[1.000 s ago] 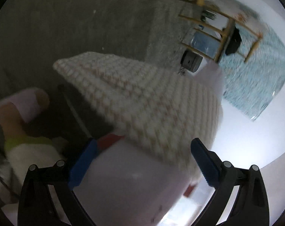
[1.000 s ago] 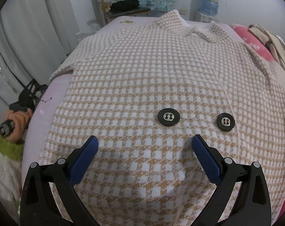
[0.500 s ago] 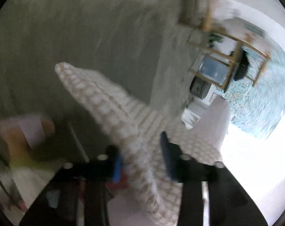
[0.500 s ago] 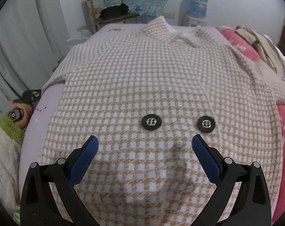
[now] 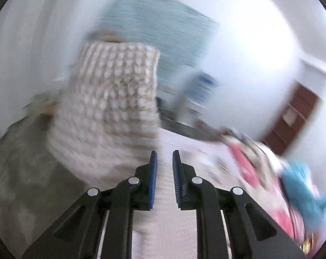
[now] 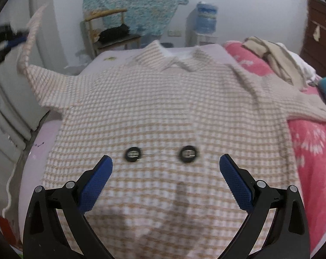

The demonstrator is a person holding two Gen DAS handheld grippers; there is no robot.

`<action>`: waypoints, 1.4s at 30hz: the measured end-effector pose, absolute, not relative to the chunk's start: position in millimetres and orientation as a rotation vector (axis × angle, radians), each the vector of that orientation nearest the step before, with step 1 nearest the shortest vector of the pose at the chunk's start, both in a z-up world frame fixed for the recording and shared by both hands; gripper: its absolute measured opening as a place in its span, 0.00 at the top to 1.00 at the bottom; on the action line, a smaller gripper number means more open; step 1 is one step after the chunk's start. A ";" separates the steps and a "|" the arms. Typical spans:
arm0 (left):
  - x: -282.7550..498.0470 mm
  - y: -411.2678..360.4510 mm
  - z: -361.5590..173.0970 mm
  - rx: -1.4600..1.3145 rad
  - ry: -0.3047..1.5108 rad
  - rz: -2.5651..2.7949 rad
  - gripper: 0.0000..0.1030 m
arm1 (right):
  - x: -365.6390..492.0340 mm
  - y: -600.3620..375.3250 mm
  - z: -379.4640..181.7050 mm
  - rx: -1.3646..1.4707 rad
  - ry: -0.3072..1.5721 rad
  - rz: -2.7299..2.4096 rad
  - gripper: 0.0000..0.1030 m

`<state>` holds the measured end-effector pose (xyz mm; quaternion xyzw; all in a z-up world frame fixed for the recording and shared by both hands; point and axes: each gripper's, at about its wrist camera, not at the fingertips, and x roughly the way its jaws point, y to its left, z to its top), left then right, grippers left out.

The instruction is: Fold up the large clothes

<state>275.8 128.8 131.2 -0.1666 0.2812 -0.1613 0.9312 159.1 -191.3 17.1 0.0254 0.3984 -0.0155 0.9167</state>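
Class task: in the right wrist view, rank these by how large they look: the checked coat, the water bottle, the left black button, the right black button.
1. checked coat
2. water bottle, though it stands farthest away
3. left black button and right black button: alike, no ranking

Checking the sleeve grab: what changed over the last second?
The left tool closed on the checked coat's sleeve and lifted it off the bed's edge; its jaws are closing. The right tool stayed open over the coat's front, buttons unmoved.
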 end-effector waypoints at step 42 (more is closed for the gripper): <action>278.5 85.6 -47.0 -0.154 0.892 -0.021 0.62 | 415.5 -178.6 -38.1 0.180 1.154 0.359 0.83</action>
